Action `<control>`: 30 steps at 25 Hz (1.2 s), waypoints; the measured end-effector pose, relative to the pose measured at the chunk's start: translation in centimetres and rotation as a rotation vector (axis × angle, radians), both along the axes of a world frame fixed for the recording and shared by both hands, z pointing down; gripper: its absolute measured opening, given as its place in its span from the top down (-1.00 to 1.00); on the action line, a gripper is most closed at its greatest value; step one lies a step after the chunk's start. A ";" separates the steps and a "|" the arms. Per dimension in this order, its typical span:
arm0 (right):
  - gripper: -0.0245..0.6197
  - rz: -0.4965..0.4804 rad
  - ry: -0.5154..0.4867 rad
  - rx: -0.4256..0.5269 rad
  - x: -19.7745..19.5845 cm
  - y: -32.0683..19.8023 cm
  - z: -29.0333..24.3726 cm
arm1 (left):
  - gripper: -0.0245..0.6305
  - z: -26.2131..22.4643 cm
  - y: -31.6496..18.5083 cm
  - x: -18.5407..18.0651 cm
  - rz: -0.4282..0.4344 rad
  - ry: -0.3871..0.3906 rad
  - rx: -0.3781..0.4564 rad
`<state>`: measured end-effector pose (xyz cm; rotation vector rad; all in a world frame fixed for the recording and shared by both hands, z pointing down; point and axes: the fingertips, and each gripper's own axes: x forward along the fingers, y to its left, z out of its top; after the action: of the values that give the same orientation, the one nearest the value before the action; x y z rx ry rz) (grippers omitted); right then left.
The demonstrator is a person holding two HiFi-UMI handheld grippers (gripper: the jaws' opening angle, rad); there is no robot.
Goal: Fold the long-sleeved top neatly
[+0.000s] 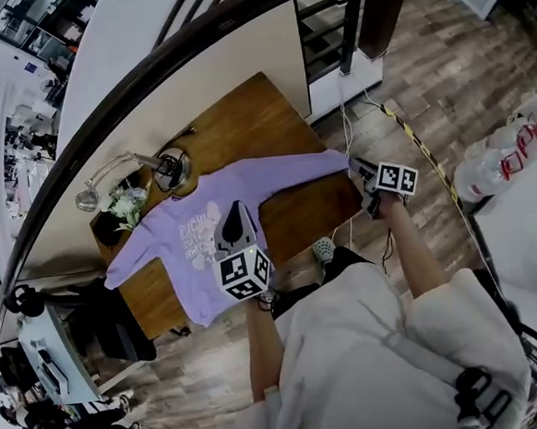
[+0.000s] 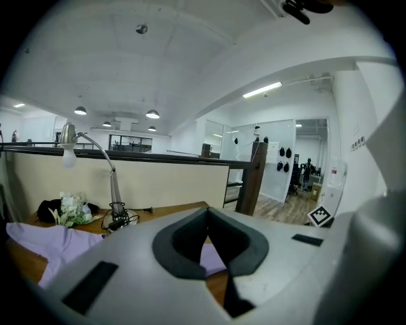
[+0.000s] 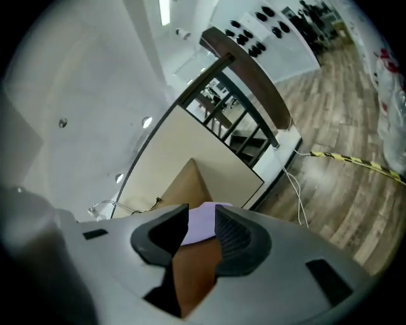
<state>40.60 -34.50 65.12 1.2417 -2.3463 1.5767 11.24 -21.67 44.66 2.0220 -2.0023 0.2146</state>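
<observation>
Grey left gripper [image 1: 238,209] [image 2: 207,219]: jaws closed together with nothing between them. It is positioned over the body of the top, in front of the chest print. Contact with the cloth cannot be made out.

Right gripper [image 1: 359,167] [image 3: 202,219]: jaws apart and clamped on nothing. The tips are at the far right corner of the table. The lilac cuff [image 3: 200,228] shows through the gap just ahead of them, with bare wood below it.

Long-sleeved top [image 1: 184,262]: lilac, with a pale print on the chest. It lies spread flat and front up on the table, unfolded, with its hem toward the person. One sleeve [image 1: 302,167] is stretched toward the right gripper. The other runs out to the table's left edge.

Table [image 1: 242,118]: brown wood, with the far half bare.

Lamp [image 1: 167,166]: chrome, with a bent neck. It stands at the far left of the table, just beyond the top's collar.

Flowers [image 1: 124,206]: white with green leaves, beside the lamp near the shoulder.

Partition [image 1: 220,65]: cream panel behind the table.

Floor [image 1: 423,58]: wood plank, with a yellow-and-black cable [image 1: 423,150] crossing it on the right.
</observation>
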 end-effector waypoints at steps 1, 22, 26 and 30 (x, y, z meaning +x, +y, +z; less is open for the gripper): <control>0.50 -0.007 0.001 -0.017 0.7 -0.4 0.9 | 0.85 0.3 0.2 0.0 -0.006 -0.001 -0.009; 0.10 -0.083 -0.555 -0.616 -0.5 1.1 9.6 | 0.85 2.2 3.2 -1.3 -0.098 -0.061 -0.084; 0.11 -0.043 -0.602 -0.629 -0.8 -0.3 9.9 | 0.85 2.8 3.5 -0.9 -0.091 -0.076 -0.107; 0.62 0.037 -0.606 -0.658 -0.6 -1.9 10.5 | 0.85 2.7 3.4 -1.0 -0.078 -0.105 -0.121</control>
<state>40.04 -36.36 75.62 0.7216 -1.7321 2.7159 10.27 -18.30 47.34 1.8913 -2.0722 0.4221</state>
